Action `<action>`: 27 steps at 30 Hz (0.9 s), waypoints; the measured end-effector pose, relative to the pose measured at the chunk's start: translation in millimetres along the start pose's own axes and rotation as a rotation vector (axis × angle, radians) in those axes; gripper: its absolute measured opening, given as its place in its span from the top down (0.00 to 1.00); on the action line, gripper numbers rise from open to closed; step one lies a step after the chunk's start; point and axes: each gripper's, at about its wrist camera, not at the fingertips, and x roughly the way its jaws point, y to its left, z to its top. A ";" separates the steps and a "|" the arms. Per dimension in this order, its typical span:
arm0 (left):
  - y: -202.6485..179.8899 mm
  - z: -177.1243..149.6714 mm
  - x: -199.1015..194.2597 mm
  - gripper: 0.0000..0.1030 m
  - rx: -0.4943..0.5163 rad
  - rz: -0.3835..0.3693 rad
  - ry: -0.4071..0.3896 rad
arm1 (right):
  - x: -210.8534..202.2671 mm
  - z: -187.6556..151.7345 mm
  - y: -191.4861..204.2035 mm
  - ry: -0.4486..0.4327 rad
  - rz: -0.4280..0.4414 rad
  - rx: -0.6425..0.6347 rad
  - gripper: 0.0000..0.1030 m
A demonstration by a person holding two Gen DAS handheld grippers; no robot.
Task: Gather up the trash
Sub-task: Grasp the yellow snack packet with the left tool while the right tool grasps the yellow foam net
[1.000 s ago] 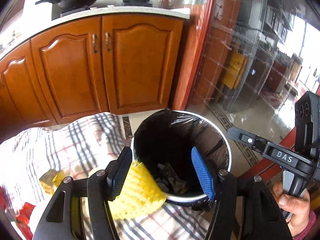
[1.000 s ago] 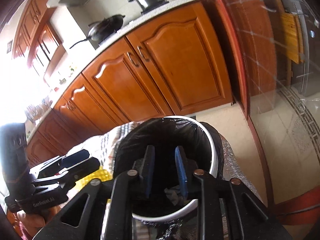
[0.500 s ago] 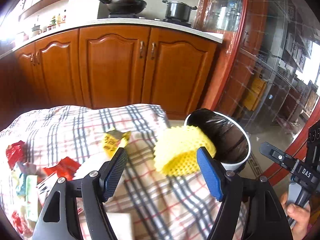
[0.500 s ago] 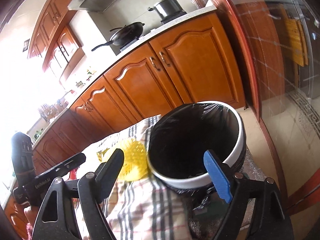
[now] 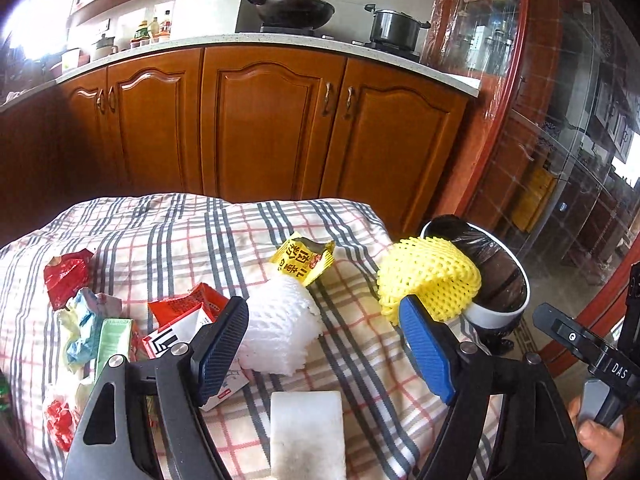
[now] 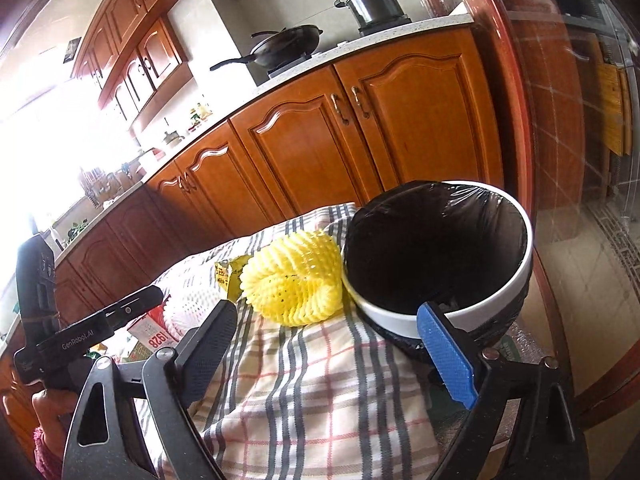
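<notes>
We see a white trash bin lined with a black bag, standing at the right edge of a table covered with a plaid cloth. A yellow foam fruit net lies on the cloth, touching the bin's left side. Left of it sit a torn yellow wrapper and, nearer to us, a white foam net. Nearer still lies a white foam block. At the far left of the cloth we find a pile of litter: a red wrapper, crumpled pale papers and a red and white carton. Our left gripper hovers over the cloth with its jaws wide apart, having just been opening, and nothing is held; the white net and the foam block show between its fingers, untouched. Our right gripper hangs near the bin's near rim, its jaws also spread wide after just opening, holding nothing. Beyond the table stand wooden kitchen cabinets, with a dark wok and a steel pot on the counter.
</notes>
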 end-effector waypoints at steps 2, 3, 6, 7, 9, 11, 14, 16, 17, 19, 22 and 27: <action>2.3 3.6 2.5 0.25 -0.001 0.001 0.007 | 3.0 -0.5 4.4 0.006 -0.003 -0.011 0.10; 1.7 3.7 3.5 0.25 0.001 0.003 0.011 | 4.2 -2.1 7.6 0.007 -0.005 -0.016 0.10; 3.5 9.8 11.1 0.25 0.010 0.007 0.029 | 8.3 -0.2 11.6 0.013 -0.001 -0.027 0.10; 3.7 12.0 14.0 0.25 0.015 0.007 0.037 | 9.8 0.9 12.7 0.014 -0.002 -0.030 0.10; 2.0 17.2 19.8 0.25 0.027 0.011 0.053 | 13.6 3.4 14.6 0.018 -0.003 -0.039 0.10; -0.7 24.9 26.9 0.25 0.043 0.016 0.072 | 19.3 6.1 16.9 0.026 -0.004 -0.049 0.10; -5.5 39.3 36.4 0.25 0.081 0.019 0.089 | 31.0 10.5 20.3 0.056 -0.002 -0.071 0.10; -6.9 48.8 45.0 0.25 0.099 0.030 0.099 | 37.0 13.4 21.8 0.068 -0.001 -0.085 0.10; -7.9 53.0 51.3 0.25 0.111 0.040 0.111 | 39.9 14.7 21.7 0.074 -0.004 -0.091 0.10; -9.9 59.5 65.1 0.25 0.136 0.063 0.140 | 48.0 17.5 21.2 0.094 -0.013 -0.099 0.10; -13.5 64.5 89.9 0.25 0.166 0.098 0.195 | 62.1 20.0 17.5 0.133 -0.017 -0.088 0.10; -14.6 67.2 134.9 0.28 0.201 0.150 0.277 | 82.4 22.1 11.6 0.172 -0.036 -0.082 0.20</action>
